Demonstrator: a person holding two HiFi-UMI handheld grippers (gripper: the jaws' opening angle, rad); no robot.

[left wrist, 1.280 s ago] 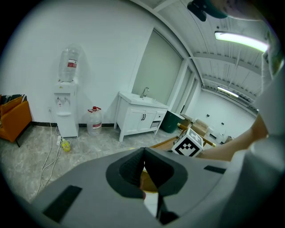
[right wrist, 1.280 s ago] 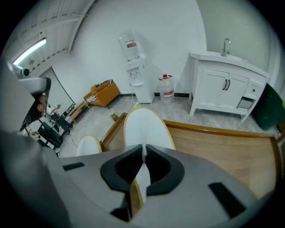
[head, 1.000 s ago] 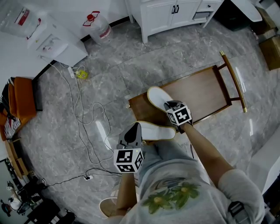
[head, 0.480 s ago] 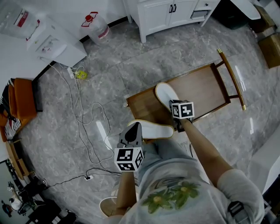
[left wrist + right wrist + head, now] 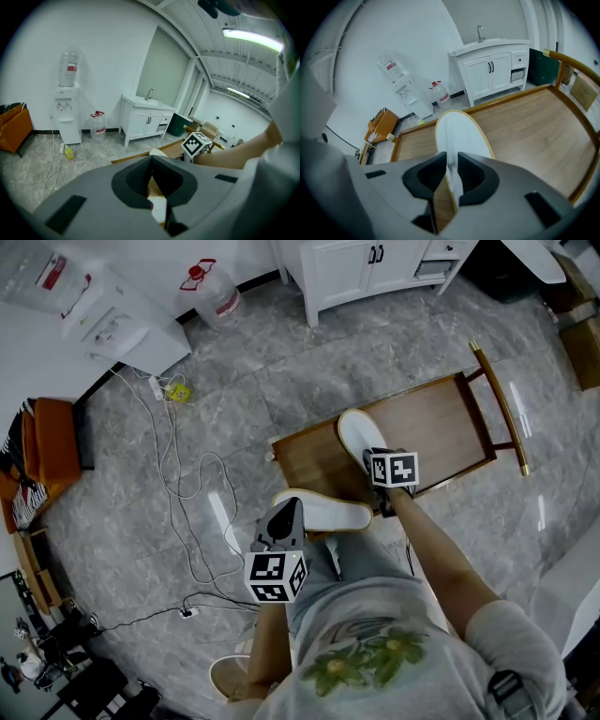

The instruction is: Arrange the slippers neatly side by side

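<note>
Two white slippers with tan soles are on a low wooden tray table (image 5: 441, 427). One slipper (image 5: 356, 435) lies on its top, toe pointing away. My right gripper (image 5: 375, 461) is over its heel end; its jaws have just been opening and stand a little apart, with the slipper's white upper (image 5: 457, 133) still between them. The other slipper (image 5: 328, 512) lies crosswise at the table's near edge. My left gripper (image 5: 289, 512) is shut on its left end, and a strip of the slipper (image 5: 158, 206) shows between the jaws.
Loose cables (image 5: 192, 502) and a power strip trail over the marble floor left of the table. Farther off stand a water dispenser (image 5: 117, 324), a water bottle (image 5: 216, 298), a white cabinet (image 5: 366, 268) and an orange seat (image 5: 47, 451). The table's brass handle (image 5: 502, 409) rises at its right end.
The right gripper has carried its slipper to the right and farther onto the table, turning it more lengthwise. The left gripper and its slipper have stayed put.
</note>
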